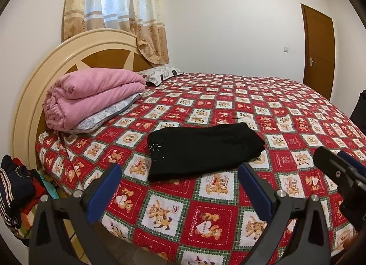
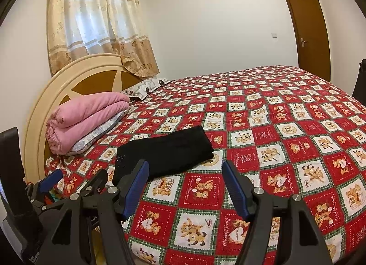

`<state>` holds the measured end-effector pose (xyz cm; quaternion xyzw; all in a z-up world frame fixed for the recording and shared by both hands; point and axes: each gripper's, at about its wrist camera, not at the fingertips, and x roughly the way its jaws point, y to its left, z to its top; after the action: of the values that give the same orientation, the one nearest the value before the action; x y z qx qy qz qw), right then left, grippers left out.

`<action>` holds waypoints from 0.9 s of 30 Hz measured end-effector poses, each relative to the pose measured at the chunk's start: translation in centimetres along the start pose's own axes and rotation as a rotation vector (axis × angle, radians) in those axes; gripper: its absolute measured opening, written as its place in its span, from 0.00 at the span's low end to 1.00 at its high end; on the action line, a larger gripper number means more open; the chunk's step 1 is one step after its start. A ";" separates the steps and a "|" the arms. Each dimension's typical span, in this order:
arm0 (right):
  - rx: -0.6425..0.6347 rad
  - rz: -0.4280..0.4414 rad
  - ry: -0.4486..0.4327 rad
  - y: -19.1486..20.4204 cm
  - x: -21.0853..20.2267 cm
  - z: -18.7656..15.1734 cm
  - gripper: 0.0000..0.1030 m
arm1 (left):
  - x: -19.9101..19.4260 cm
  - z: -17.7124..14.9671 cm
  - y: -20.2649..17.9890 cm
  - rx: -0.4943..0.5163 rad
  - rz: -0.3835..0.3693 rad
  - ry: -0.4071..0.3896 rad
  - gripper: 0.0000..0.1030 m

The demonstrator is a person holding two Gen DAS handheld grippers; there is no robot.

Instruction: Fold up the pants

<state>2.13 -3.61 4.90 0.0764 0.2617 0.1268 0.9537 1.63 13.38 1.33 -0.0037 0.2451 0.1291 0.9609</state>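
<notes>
The folded black fabric pants (image 1: 203,150) lie flat on the bed's red-and-white checked teddy-bear quilt (image 1: 297,127), ahead of both pairs of fingers and touching neither. The left gripper (image 1: 180,187) hovers over the near edge of the bed, its blue-padded fingers (image 1: 104,192) spread wide apart and holding nothing; the pants sit just beyond the gap. The right gripper (image 2: 185,187) is likewise spread and empty, the pants lying ahead and slightly left of its fingers (image 2: 234,190). A folded pink blanket (image 1: 91,97) rests far left of the fingers, by the headboard.
</notes>
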 end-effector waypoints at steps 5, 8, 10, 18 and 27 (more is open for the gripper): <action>0.005 -0.004 0.004 0.2 0.1 -0.2 0.66 | 0.2 0.0 0.1 0.001 0.007 0.003 1.00; 0.006 -0.005 0.006 0.2 0.2 -0.2 0.66 | 0.3 -0.1 0.1 0.005 0.009 0.006 1.00; 0.007 -0.004 0.007 0.1 0.1 -0.2 0.66 | 0.4 -0.1 0.1 0.006 0.013 0.009 1.00; 0.008 -0.006 0.007 0.2 0.2 -0.3 0.66 | 0.3 -0.1 0.2 0.012 0.031 -0.005 1.00; 0.012 -0.010 0.013 0.1 0.4 -0.3 0.66 | 0.4 0.3 0.6 -0.011 0.035 0.001 1.00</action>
<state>2.27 -3.42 4.50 0.0800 0.2689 0.1209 0.9522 1.97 14.08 1.47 -0.0045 0.2451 0.1475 0.9582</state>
